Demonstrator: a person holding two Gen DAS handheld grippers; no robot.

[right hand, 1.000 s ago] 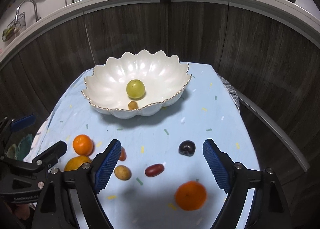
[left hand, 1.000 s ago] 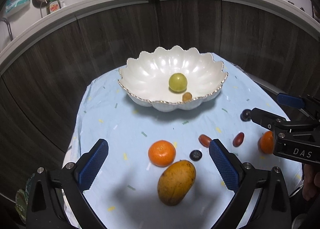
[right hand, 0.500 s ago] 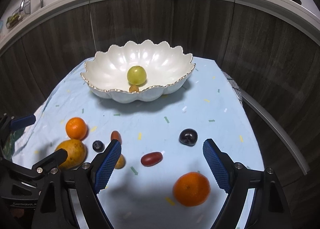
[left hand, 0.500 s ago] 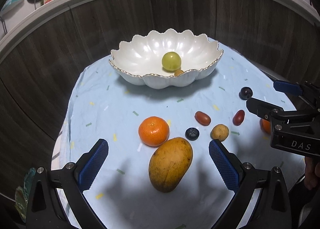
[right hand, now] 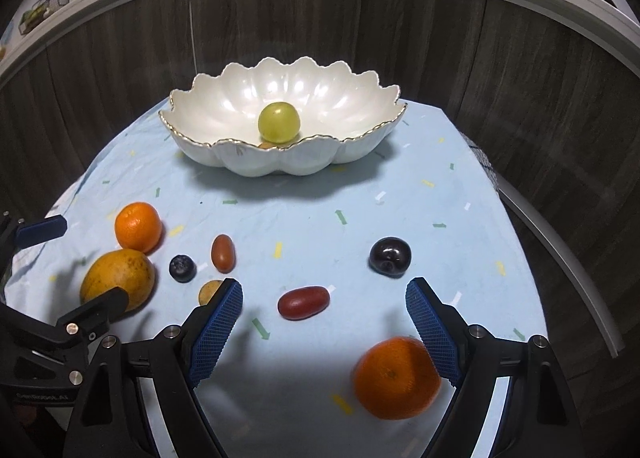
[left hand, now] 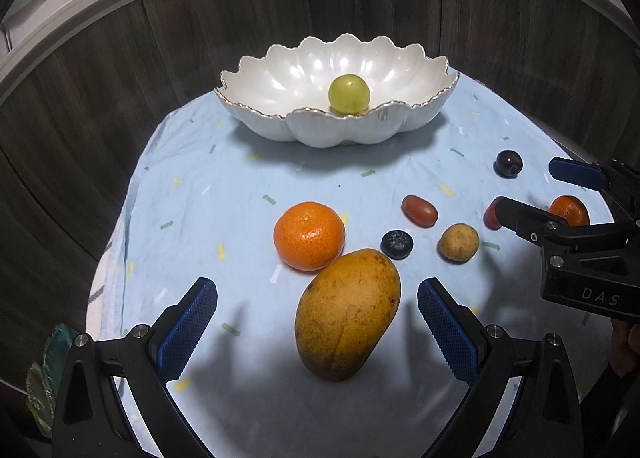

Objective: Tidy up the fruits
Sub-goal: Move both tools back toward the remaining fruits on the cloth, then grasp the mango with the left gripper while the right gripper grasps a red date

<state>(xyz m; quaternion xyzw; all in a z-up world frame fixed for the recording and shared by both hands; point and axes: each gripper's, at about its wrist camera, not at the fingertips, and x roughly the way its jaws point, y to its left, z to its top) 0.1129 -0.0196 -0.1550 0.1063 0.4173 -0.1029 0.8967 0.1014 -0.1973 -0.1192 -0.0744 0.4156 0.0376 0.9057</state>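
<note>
A white scalloped bowl (left hand: 400, 119) (right hand: 224, 155) stands at the back of the blue cloth with a green round fruit (left hand: 349, 93) (right hand: 279, 122) in it. My left gripper (left hand: 316, 290) is open, low over a yellow mango (left hand: 347, 314) that lies between its fingers, apart from both pads. A mandarin (left hand: 309, 236) touches the mango's far end. My right gripper (right hand: 324, 290) is open over a red oblong fruit (right hand: 304, 302). An orange (right hand: 396, 378) sits by its right finger, and a dark plum (right hand: 390, 256) lies just beyond.
A blueberry (left hand: 396, 244), a small tan fruit (left hand: 458, 242) and a second red oblong fruit (left hand: 419, 210) lie between the two grippers. Dark wood panels curve behind the table (right hand: 520, 213). A counter with dishes runs above them.
Both grippers have sunk toward the cloth and tipped up a little. The fruits now look larger and the bowl sits higher in view. Nothing was grasped or moved.
</note>
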